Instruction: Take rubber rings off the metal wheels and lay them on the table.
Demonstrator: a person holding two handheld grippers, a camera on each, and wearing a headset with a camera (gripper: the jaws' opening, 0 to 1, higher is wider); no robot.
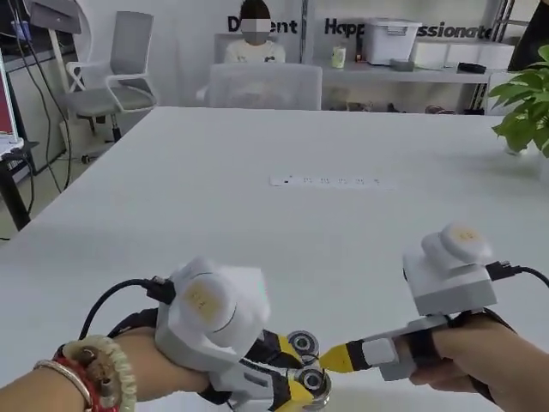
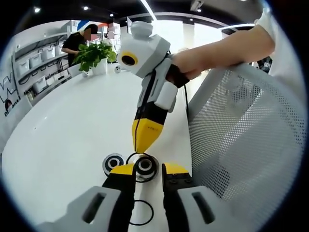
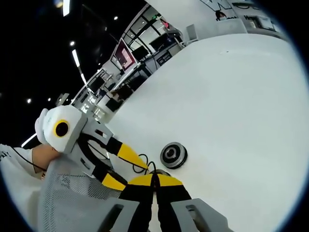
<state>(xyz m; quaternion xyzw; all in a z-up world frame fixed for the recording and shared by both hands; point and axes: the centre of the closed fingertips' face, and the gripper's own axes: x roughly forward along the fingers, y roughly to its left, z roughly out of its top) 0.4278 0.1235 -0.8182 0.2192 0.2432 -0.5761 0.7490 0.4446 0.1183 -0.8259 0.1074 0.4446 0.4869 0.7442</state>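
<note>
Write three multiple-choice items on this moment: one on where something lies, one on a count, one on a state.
1. In the left gripper view, where does the loose rubber ring lie?
A. On the table, under the left gripper's jaws
B. Around the plant
C. On the mesh chair

2. How many metal wheels show in the left gripper view?
A. One
B. Two
C. Four

3. How do the right gripper's jaws stand?
A. Wide open
B. Shut
C. One jaw missing

1 A: the ring lies flat on the white top below the jaws.
2 B: one wheel sits between the left gripper's jaws, another beside it.
3 B: the yellow tips meet.
</note>
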